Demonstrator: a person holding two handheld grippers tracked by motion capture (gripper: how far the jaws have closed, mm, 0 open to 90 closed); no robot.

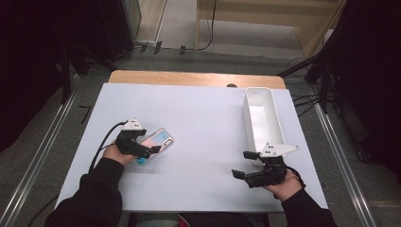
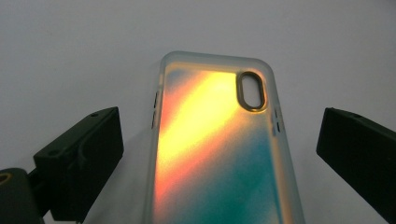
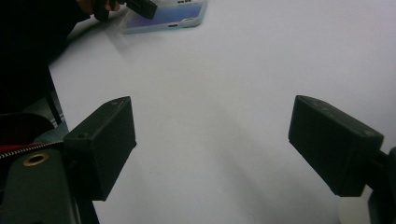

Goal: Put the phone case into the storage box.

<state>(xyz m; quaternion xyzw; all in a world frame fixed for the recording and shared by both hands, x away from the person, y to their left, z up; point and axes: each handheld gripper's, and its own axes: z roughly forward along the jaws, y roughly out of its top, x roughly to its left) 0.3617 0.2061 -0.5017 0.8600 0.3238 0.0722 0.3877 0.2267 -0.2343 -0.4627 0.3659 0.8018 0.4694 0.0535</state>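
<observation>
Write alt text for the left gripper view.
An iridescent phone case with an orange, yellow and teal sheen lies flat on a white table, its oval camera cutout at the far end. The left tool straddles it, black jaws open and clear of both long edges.

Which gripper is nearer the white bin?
Right. The right gripper sits just by the white bin's near end; the left gripper is across the table, over the phone case.
</observation>
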